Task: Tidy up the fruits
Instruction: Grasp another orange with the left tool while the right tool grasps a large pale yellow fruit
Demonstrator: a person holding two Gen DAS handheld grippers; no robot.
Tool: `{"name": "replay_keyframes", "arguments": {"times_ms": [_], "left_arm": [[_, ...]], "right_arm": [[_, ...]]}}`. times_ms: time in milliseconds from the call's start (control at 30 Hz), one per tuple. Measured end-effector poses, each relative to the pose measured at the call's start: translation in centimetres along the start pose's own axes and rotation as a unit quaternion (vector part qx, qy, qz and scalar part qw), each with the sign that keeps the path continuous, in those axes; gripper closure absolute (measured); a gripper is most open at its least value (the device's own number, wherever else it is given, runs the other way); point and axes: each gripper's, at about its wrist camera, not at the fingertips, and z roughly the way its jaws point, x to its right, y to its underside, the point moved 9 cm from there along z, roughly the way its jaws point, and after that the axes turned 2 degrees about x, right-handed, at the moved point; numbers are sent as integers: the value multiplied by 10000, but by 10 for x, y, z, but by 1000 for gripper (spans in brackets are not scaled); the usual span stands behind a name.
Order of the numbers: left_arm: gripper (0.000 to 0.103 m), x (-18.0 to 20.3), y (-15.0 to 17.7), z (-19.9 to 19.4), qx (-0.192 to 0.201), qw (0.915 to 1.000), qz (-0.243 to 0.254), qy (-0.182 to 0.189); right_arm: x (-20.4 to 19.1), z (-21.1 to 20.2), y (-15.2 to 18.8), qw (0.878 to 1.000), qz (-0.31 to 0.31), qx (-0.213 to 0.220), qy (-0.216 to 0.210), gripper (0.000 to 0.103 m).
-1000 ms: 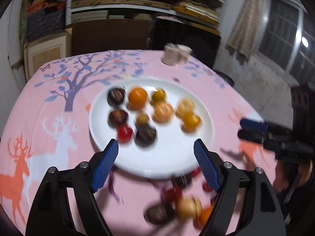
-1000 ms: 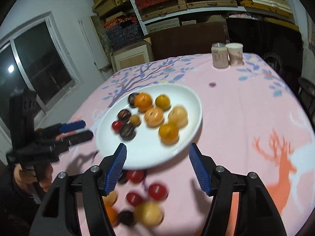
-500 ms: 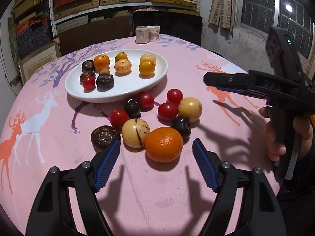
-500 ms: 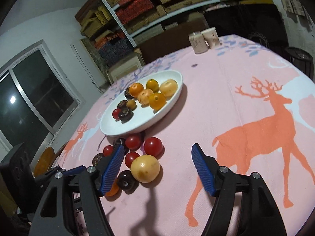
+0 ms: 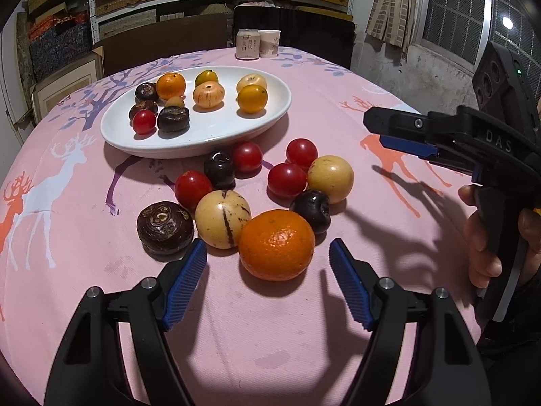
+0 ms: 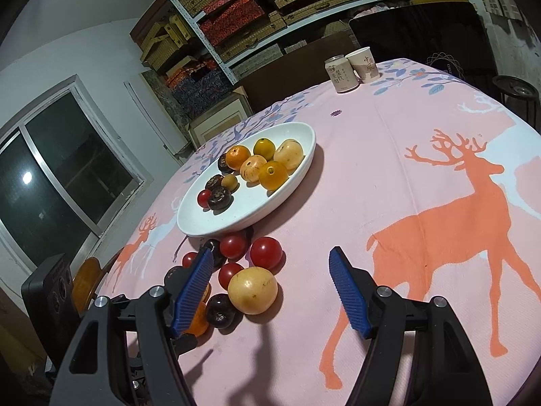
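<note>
A: How do the grippers stand?
B: Left gripper [image 5: 268, 260] is partly open after closing a little, holding nothing; the orange [image 5: 276, 244] lies just beyond its tips. Right gripper [image 6: 271, 266] widened slightly, also empty, over bare cloth [image 6: 389, 182].
A: And the fruit?
B: Tomatoes [image 5: 292, 180] and a yellow fruit [image 6: 252, 290] lie loose beside the plate [image 5: 216, 135], which holds more.

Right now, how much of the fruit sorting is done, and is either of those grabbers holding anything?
Partly done: the white plate already holds about nine fruits, grouped dark and red apart from orange and yellow. Nothing is in hand: the left gripper stands open just short of the big orange, and the right gripper is open too. About nine loose fruits, such as the brown water chestnut, still lie on the cloth.
</note>
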Motion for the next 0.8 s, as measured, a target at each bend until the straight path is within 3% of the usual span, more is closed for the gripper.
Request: {"name": "replay_keyframes", "arguments": {"times_ms": [33, 100, 167, 333, 467, 633, 800], "left_arm": [[33, 0, 0, 0, -13, 10000, -3, 18], [50, 1, 2, 4, -99, 9999, -1, 83], [58, 3, 3, 4, -124, 9997, -20, 192], [58, 2, 2, 2, -47, 9997, -100, 207], [59, -1, -1, -11, 249, 9996, -99, 77], [59, -18, -1, -22, 399, 9988, -143, -257], [59, -22, 0, -21, 359, 9990, -201, -188]], "right_arm": [[0, 0, 0, 10000, -7, -1, 8, 31], [-1, 0, 1, 10000, -18, -2, 25, 31], [-1, 0, 1, 10000, -20, 2, 49, 31], [0, -1, 1, 10000, -24, 8, 76, 31], [0, 1, 3, 9998, -70, -71, 156, 31], [-13, 15, 18, 9956, -651, -526, 430, 31], [-22, 33, 33, 9883, -960, -1022, 593, 43]]}}
